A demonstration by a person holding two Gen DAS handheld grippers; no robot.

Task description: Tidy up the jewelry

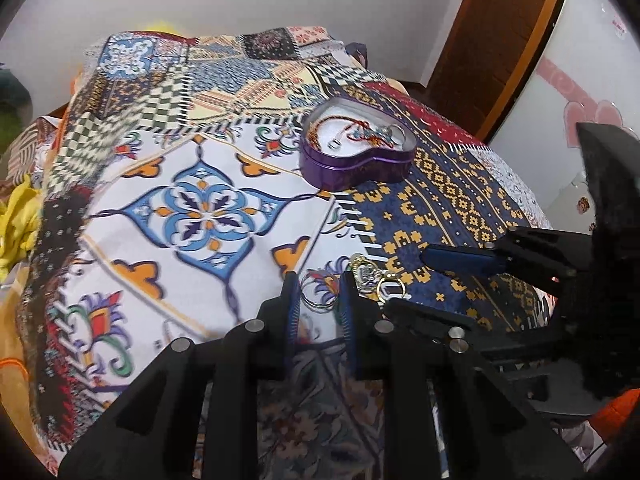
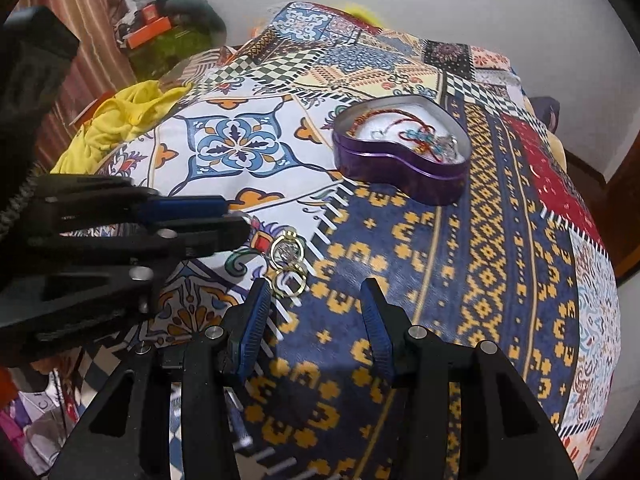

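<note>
My left gripper (image 1: 318,294) is clenched on the silver ring (image 1: 319,292) on the bed (image 1: 208,216), but it could slip out; my right gripper (image 2: 316,300), released, waits beside the gold rings (image 2: 288,264).

Home bedroom, patchwork-print bedspread (image 1: 200,184), wooden door (image 1: 492,32), clothes pile (image 2: 132,116) beside bed

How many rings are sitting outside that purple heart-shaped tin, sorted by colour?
Silver-coloured metal ring: 1
Gold-coloured metal rings: 2
Total: 3
</note>
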